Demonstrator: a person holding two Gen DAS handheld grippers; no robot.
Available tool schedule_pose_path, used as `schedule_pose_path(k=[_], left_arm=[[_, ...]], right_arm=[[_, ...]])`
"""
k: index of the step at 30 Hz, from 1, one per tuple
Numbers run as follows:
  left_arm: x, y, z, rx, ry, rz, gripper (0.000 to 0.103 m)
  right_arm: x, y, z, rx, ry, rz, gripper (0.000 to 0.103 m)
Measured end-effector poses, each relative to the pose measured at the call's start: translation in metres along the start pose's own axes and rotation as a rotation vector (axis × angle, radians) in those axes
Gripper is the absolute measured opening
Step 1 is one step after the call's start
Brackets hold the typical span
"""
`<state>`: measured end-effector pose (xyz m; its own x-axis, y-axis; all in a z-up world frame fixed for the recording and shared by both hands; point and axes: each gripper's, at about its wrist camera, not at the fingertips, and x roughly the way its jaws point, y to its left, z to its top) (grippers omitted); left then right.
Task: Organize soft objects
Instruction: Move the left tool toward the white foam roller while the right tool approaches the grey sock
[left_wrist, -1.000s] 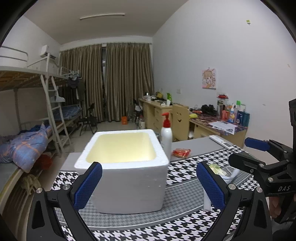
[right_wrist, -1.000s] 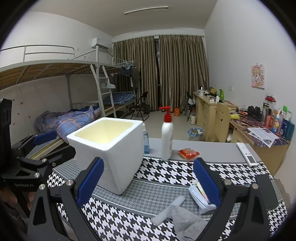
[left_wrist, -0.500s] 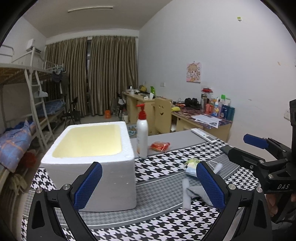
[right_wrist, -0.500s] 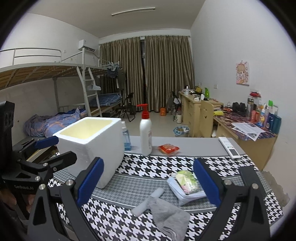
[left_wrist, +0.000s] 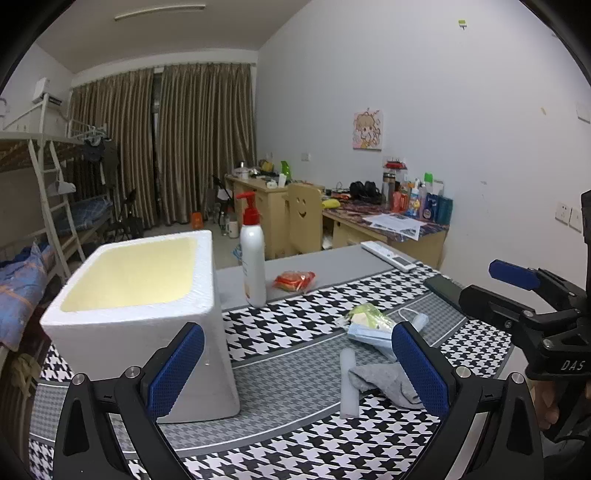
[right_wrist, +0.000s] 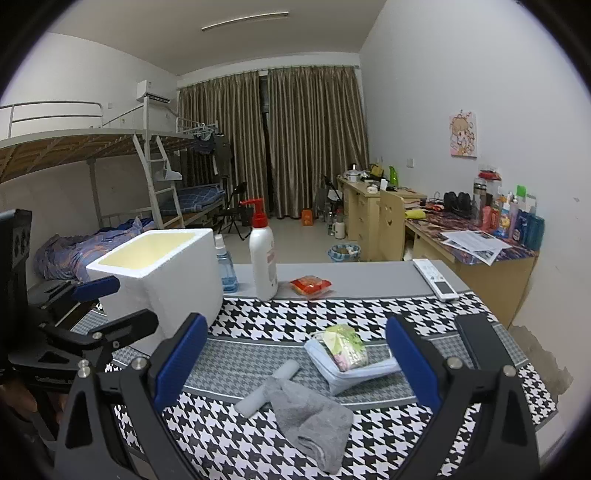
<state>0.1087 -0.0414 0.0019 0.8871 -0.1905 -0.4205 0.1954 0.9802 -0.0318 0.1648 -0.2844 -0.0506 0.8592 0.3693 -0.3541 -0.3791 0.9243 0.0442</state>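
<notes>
- Since a second ago the left view has swung off the foam box (left_wrist: 140, 317): then the box filled the space between the fingers, now it sits toward the left finger, and the sock (left_wrist: 388, 380) has come into sight by the right finger.
- In the right view the box (right_wrist: 162, 280) has slid leftward, and the sock (right_wrist: 314, 417) with the mask pack (right_wrist: 347, 358) beyond it has shifted toward the middle between the fingers.
- The left gripper (left_wrist: 299, 365) is released, jaws wide apart, holding and touching nothing; it hangs above the bench (left_wrist: 295, 439) just right of the box.
- The right gripper (right_wrist: 295, 365) is likewise released and wide, empty, above the bench well right of the box.
- The grey sock lies crumpled on the checked cloth right of the box, touching a pale roll (right_wrist: 267, 387) on its box side.
- The mask pack lies just beyond the sock, with a green-printed packet (right_wrist: 343, 343) on top.
- A pump bottle (right_wrist: 263, 254) stands behind and right of the box, and a red snack packet (right_wrist: 310, 286) lies to that bottle's right.
</notes>
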Motion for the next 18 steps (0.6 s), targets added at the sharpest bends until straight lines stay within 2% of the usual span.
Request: schedule_pose_path(k=[18], left_arm=[[0.032,-0.017,-0.011,0.026,0.083,-0.027,0.102]], right_arm=[[0.003,-0.025,-0.017,0.036,0.040,-0.035,0.099]])
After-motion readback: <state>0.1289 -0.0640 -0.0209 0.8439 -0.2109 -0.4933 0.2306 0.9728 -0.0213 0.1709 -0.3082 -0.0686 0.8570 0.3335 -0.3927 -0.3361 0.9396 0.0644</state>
